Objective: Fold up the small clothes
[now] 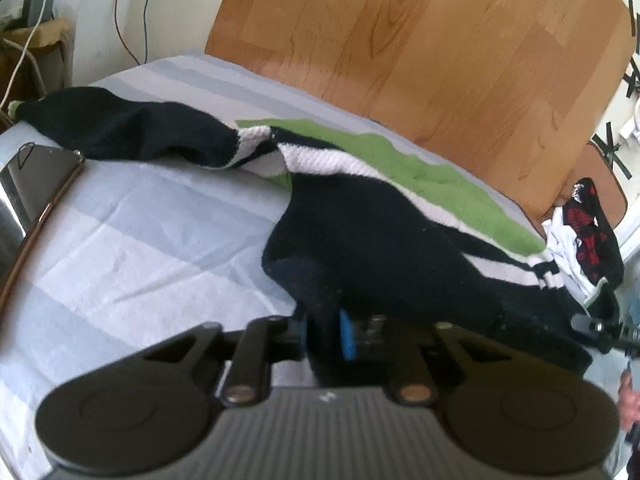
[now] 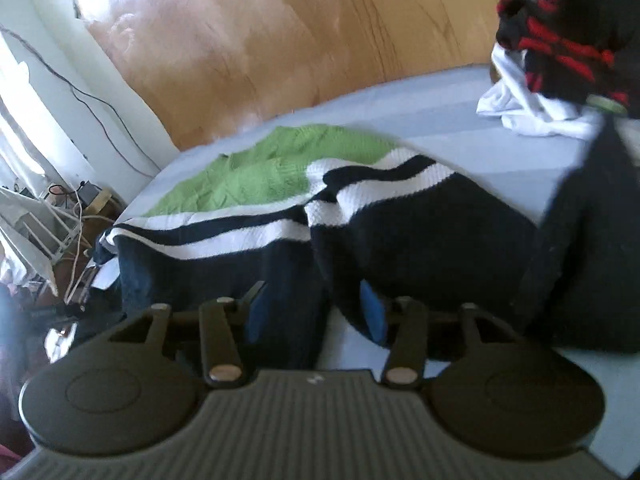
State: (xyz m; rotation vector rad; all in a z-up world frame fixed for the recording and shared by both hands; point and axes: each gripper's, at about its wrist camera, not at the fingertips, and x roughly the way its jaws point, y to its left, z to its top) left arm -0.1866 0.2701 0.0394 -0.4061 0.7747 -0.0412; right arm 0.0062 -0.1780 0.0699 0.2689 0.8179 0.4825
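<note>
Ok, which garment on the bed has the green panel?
The knitted sweater spread in front, black with white stripes. The only other clothes are the crumpled pile at the far corner: black, red and white.

Bare striped sheet [image 1: 120, 232] left of sweater [image 1: 360, 220], clothes pile [image 2: 560, 60] crowding far corner.

The sweater [image 1: 360, 220] lies spread across the bed [image 1: 140, 240], one sleeve [image 1: 120, 128] stretched out to the left toward the bed's corner. A heap of other clothes [image 1: 584, 236] sits at the bed's right end, beyond the sweater. The wooden floor [image 1: 420, 40] runs behind the bed. Cables [image 1: 24, 52] trail down by the wall at the far left.
</note>
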